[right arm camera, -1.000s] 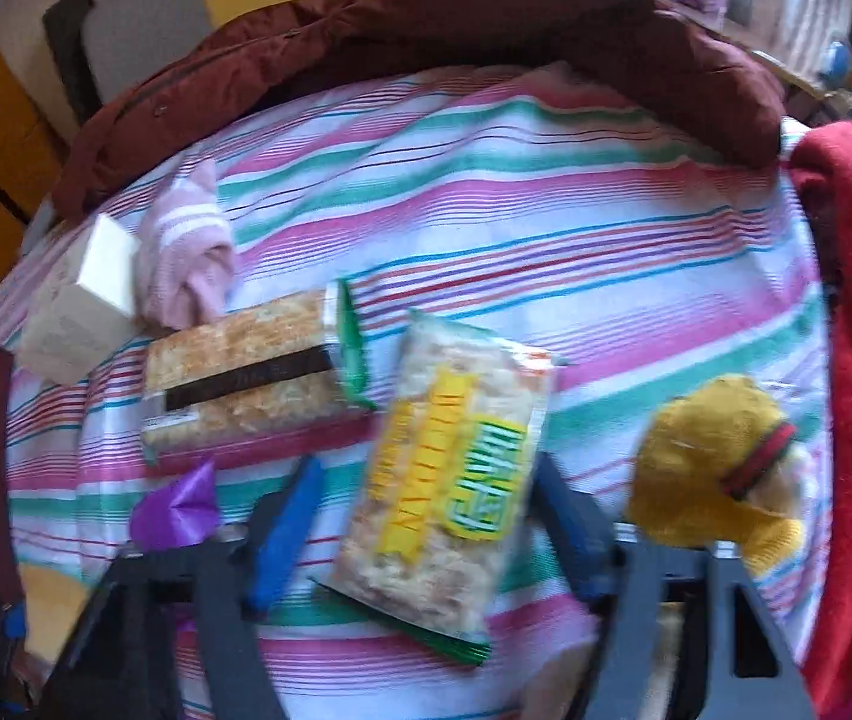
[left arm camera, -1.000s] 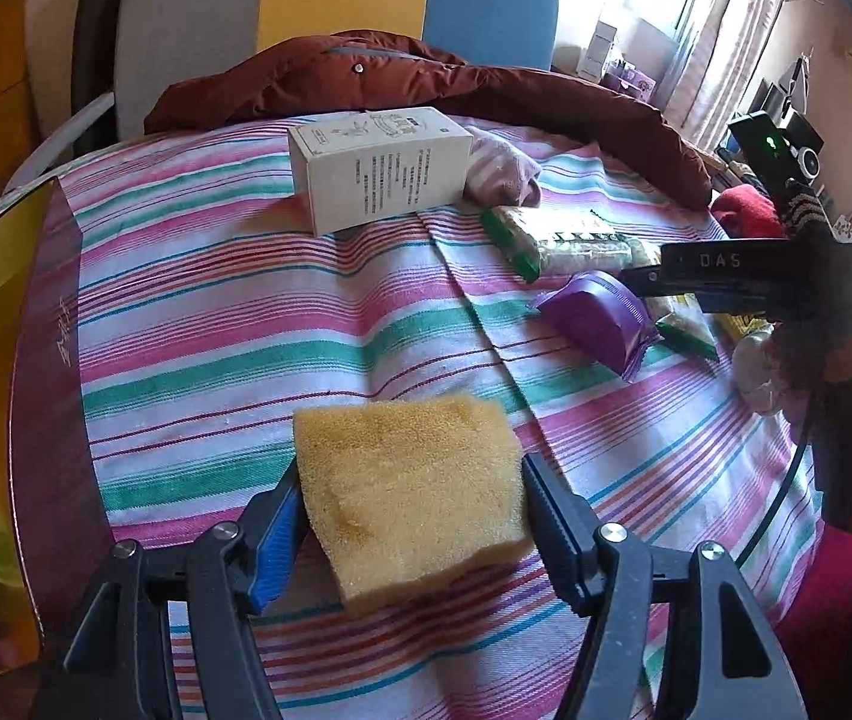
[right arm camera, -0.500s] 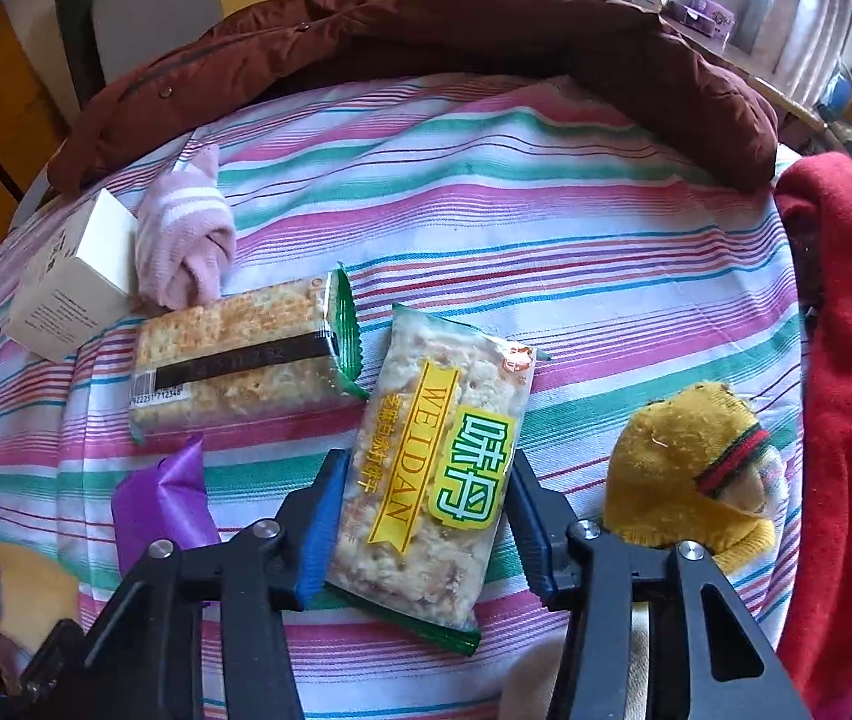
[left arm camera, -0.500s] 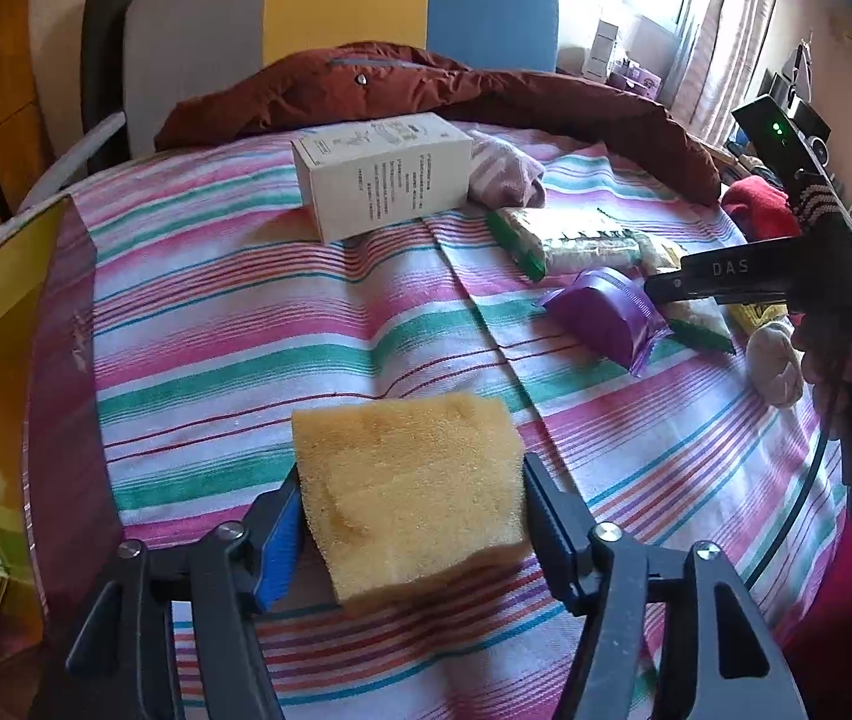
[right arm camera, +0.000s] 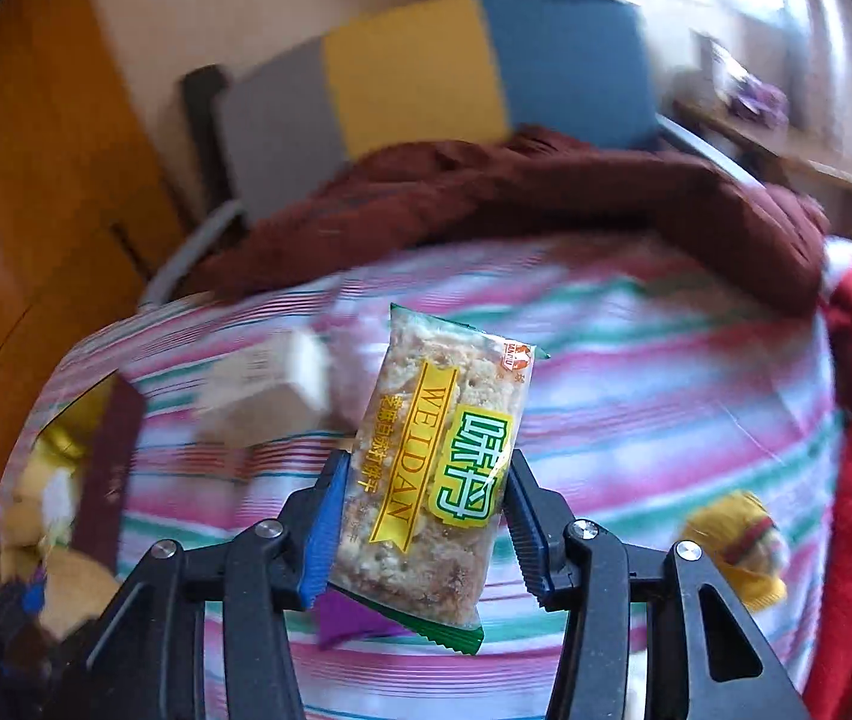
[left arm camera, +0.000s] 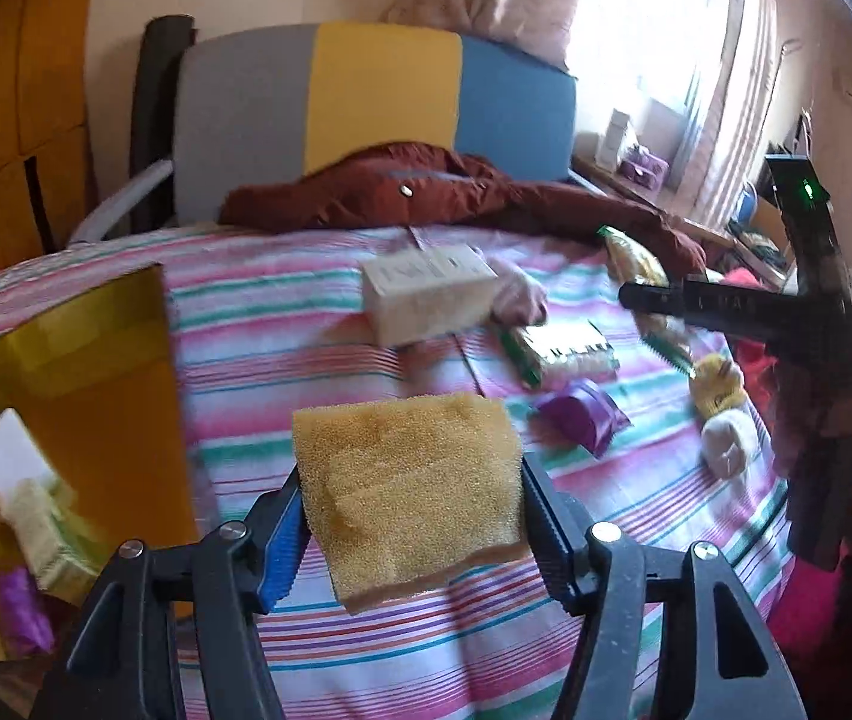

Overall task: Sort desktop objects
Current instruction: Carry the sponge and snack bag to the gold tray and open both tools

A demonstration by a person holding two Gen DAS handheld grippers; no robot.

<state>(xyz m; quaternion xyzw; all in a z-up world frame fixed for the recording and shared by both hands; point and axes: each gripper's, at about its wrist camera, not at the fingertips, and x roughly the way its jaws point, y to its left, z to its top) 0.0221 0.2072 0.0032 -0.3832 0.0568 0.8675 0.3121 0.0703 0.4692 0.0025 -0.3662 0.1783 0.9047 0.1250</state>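
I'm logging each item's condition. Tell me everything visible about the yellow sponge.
The yellow sponge is a thick, roughly rectangular block of coarse, porous foam with a shallow dent in its top. The left gripper is shut on it, pinching both sides. It is tilted slightly, raised above the striped cloth.

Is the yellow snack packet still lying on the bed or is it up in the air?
Up in the air. The right tool is shut on the snack packet, holding it above the striped bedspread.
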